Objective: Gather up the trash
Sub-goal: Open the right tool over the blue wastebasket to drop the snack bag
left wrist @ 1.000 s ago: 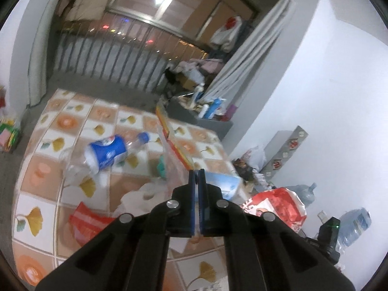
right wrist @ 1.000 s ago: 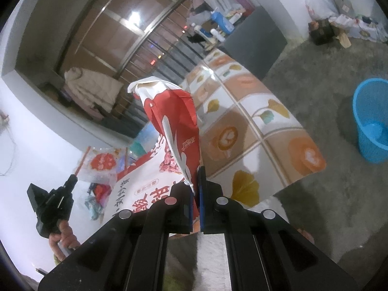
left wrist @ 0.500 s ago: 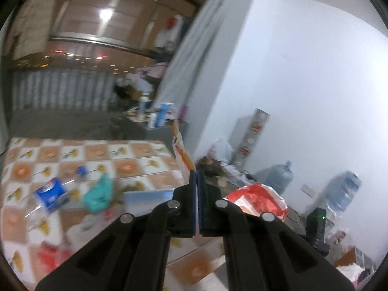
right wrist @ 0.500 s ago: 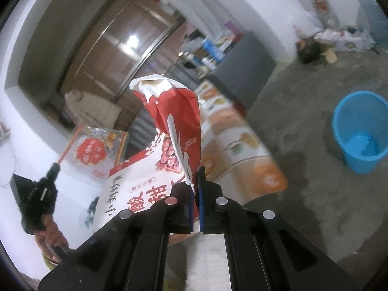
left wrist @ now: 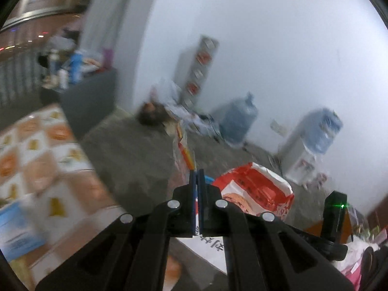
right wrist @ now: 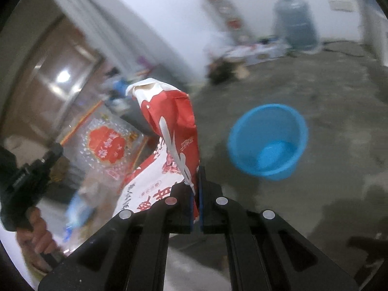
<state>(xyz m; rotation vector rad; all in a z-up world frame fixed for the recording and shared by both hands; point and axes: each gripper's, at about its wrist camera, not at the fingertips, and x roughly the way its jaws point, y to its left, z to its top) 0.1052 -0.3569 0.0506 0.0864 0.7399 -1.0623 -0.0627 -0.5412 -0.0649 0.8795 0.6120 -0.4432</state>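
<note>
1. A crinkled red-and-white snack bag (right wrist: 174,131), glossy and creased, stands pinched in the right tongs (right wrist: 196,181).
2. A clear, red-labelled plastic wrapper (left wrist: 184,152) is clamped edge-on in the left tongs (left wrist: 197,181).
3. Right of the bag, a round blue plastic basin (right wrist: 268,140) sits on the rough grey floor (right wrist: 315,84).

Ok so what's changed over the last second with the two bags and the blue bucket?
Both grippers swung away from the patterned mat toward the bare floor. The blue bucket, earlier at the right wrist view's edge, now sits nearer its middle. Nothing was picked up or dropped: the right gripper still pinches the red and white bag, and the left gripper still pinches the clear wrapper.
</note>
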